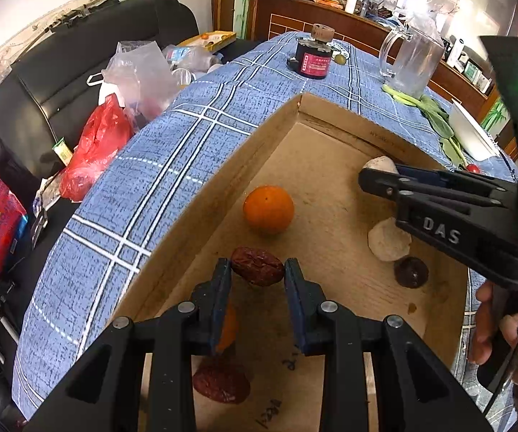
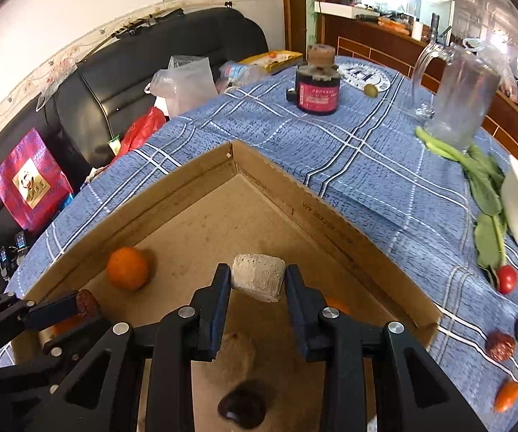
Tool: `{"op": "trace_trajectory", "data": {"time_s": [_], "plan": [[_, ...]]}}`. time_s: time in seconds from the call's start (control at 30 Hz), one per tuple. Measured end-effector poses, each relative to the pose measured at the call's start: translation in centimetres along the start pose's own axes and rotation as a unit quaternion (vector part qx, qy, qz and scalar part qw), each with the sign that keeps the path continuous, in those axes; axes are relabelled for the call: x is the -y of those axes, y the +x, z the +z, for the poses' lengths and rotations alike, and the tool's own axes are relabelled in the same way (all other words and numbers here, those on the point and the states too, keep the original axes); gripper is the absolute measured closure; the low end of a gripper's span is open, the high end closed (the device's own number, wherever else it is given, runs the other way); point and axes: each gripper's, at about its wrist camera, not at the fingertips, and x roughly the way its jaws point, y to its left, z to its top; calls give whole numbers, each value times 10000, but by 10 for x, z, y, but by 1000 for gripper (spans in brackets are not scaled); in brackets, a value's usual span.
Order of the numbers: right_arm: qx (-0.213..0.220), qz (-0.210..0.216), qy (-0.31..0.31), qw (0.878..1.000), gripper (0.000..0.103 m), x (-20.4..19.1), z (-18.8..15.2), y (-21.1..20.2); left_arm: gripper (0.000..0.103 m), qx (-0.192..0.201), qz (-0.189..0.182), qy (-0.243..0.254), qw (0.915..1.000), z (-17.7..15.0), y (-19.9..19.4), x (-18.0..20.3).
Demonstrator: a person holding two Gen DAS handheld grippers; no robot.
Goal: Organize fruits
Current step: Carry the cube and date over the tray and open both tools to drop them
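Over the cardboard tray, the left wrist view shows the left gripper clenched on a wrinkled red date, held above the tray floor. Beyond it an orange rests on the cardboard, and a second red date lies below the jaws. At right, the right gripper pinches a pale chunk; another pale piece and a dark round fruit lie on the tray floor beneath it. A hand grips its handle.

From the right wrist view, the right gripper grasps the pale chunk above the tray, which sits on a blue checked tablecloth. The orange lies to the left, near the left gripper with its date. Outside the tray, loose fruits and a red tomato lie on the cloth.
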Motion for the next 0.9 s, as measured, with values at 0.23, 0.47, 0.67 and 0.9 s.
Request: {"op": "trace_trajectory", "data": {"time_s": [0.23,0.47,0.67,0.9], "plan": [[-104,42,-14,9999,69,2,5,14,74,14,148,139,9998,3,6,4],[-179,-35,-133,9997,69,1,7,18,74,-136,423,341,9984,10,18,13],[-255,-127,-169,9995,68,0,7,20,69,-237,566,414,9973,13,22,15],[-213,-249,-92,9994,62,4,3,9,57,-200,573,369,9975,9,16,13]]}}
